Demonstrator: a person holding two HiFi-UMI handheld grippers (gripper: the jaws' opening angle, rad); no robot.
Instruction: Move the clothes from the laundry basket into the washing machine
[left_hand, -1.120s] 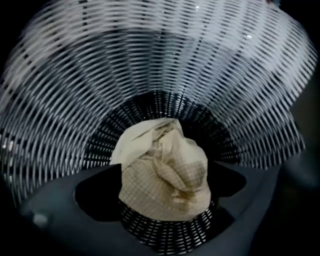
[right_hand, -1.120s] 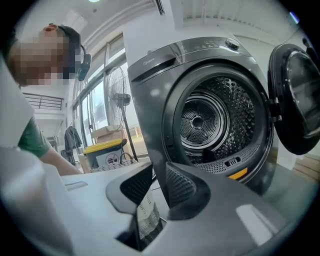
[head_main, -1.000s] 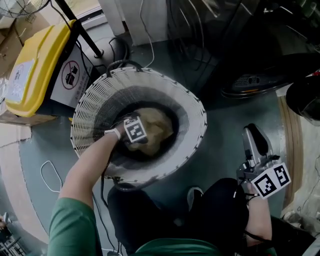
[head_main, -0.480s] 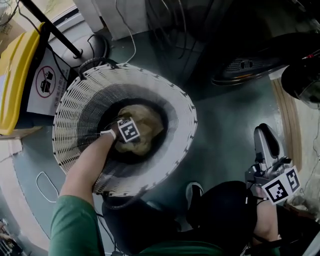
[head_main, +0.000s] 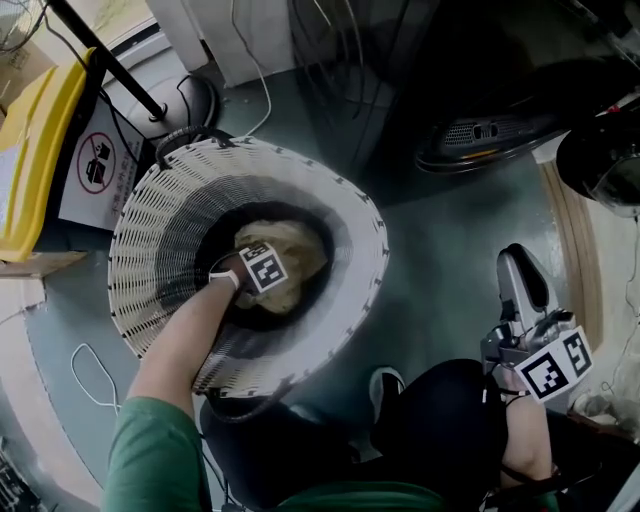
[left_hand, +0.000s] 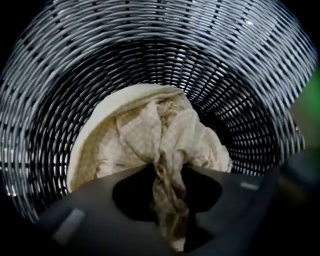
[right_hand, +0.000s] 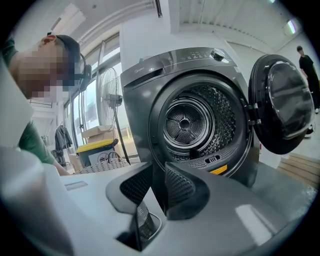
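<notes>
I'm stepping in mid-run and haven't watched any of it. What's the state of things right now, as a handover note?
Left gripper: down inside the wicker laundry basket, pointing down. Its jaws have just closed on a fold of the beige cloth.
Right gripper: jaws close together with nothing between them, facing the washing machine.
The door is open, and no clothes show in the drum.
Done: cloth gripped, still in the basket.
Left: lift it out, carry it to the drum, release.
</notes>
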